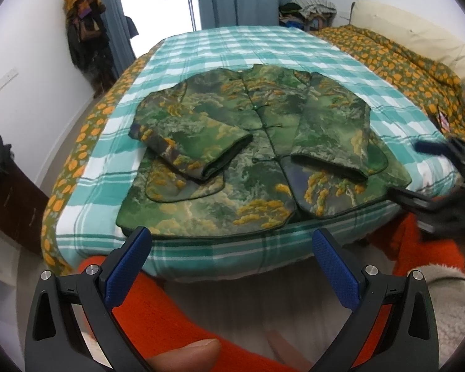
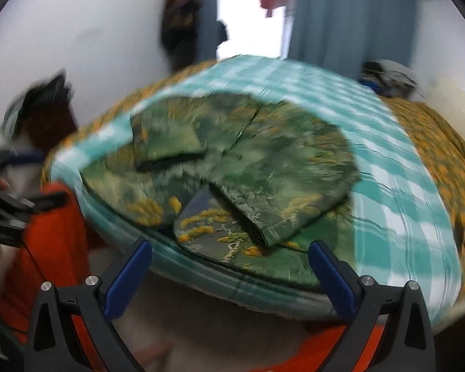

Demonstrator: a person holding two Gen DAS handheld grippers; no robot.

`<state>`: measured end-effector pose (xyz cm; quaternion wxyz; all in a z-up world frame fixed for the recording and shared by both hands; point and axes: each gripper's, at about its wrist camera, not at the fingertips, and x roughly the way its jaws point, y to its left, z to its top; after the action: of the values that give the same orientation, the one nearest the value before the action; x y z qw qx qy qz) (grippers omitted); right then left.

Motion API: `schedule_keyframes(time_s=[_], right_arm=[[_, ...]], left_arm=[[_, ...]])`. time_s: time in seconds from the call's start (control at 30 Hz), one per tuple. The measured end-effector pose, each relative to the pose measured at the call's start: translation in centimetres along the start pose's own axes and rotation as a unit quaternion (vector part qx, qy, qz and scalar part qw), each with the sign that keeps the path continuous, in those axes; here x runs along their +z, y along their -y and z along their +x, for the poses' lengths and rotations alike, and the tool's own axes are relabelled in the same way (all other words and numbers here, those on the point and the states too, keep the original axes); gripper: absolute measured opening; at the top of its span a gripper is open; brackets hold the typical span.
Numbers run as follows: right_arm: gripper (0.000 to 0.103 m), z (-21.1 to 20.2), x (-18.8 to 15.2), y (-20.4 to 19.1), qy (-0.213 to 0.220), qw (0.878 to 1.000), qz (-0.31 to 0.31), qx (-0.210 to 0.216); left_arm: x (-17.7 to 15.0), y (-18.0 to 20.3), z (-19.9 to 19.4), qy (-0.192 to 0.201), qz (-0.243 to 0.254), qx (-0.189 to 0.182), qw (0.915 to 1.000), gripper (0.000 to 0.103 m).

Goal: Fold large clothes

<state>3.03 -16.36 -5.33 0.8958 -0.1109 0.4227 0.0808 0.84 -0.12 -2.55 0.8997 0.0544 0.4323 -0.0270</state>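
The green and yellow landscape-print padded jacket (image 1: 263,155) lies flat on the teal checked bedspread (image 1: 341,62), both sleeves folded across its front, body unfolded, while the left gripper (image 1: 232,248) and right gripper (image 2: 229,260) hang spread empty near its hem.

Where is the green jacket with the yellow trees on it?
The green jacket lies flat on the teal checked blanket on the bed, near its front edge, sleeves folded over its front, just ahead of both open grippers.
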Motion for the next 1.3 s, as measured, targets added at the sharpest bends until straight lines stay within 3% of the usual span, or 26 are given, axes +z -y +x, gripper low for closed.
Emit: schedule_keyframes(time_s=[0.1,0.2,0.27,0.33,0.4,0.53,0.63,0.7,0.8,0.87,0.9,0.93,1.03,1.17,1.23,1.3], right_arm=[[0.102,5.1,1.3,-0.1,-0.022,0.997,-0.07,-0.034],[0.101,10.1,2.2,0.2,-0.047,0.994,-0.1,-0.029],[0.085,12.9,2.3,0.5,-0.071,0.991,-0.11,-0.029],[0.039,15.0,2.3,1.3,-0.094,0.99,-0.099,-0.016],[0.014,13.9,2.8,2.6,-0.082,0.995,-0.052,0.0],[0.012,6.4,4.8,7.2,-0.009,1.0,0.026,-0.003],[0.011,0.5,6.0,13.4,0.04,0.995,0.058,-0.071],[0.011,-2.4,6.6,19.1,0.057,0.984,0.08,-0.148],[0.014,-4.4,6.2,26.0,0.053,0.957,0.103,-0.266],[0.039,-4.1,5.6,29.7,0.021,0.921,0.092,-0.378],[0.049,-4.2,5.1,30.6,0.012,0.907,0.094,-0.411],[0.049,-4.8,4.4,31.1,0.015,0.901,0.11,-0.418],[0.055,-6.0,1.9,29.3,0.044,0.922,0.171,-0.345],[0.056,-5.1,-1.9,21.7,0.053,0.95,0.192,-0.241],[0.056,-4.2,-3.8,18.1,0.052,0.959,0.207,-0.185],[0.056,-3.5,-5.4,14.8,0.05,0.962,0.228,-0.142]], left_arm=[[0.1,-0.3,-0.1,-0.002,-0.003,-0.006,1.0,0.103],[0.0,-0.5,-0.2,-0.003,-0.004,-0.013,0.9999,0.103],[-0.1,-0.4,0.0,-0.003,0.007,0.001,1.0,0.103],[-0.3,-0.4,0.4,-0.015,0.016,-0.002,0.9998,0.103],[-0.4,-0.8,0.9,-0.028,0.015,-0.008,0.9995,0.103],[-0.2,-2.2,1.9,-0.039,-0.001,0.002,0.9992,0.103],[0.9,-3.4,3.2,-0.034,0.001,0.021,0.9992,0.103],[2.2,-3.9,4.1,-0.012,0.024,0.039,0.9989,0.102],[4.3,-4.5,5.4,0.02,0.062,0.049,0.9967,0.102],[6.2,-5.0,7.1,0.023,0.092,0.028,0.9951,0.103],[7.0,-5.1,8.2,0.016,0.107,0.012,0.994,0.103],[7.5,-5.1,9.0,0.008,0.119,0.003,0.9929,0.103],[8.8,-4.4,12.7,-0.02,0.161,-0.017,0.9865,0.103],[9.1,-3.3,18.9,-0.059,0.212,-0.009,0.9755,0.103],[8.9,-3.0,21.2,-0.073,0.227,0.004,0.971,0.102],[8.8,-3.1,23.8,-0.093,0.23,0.001,0.9688,0.093]])
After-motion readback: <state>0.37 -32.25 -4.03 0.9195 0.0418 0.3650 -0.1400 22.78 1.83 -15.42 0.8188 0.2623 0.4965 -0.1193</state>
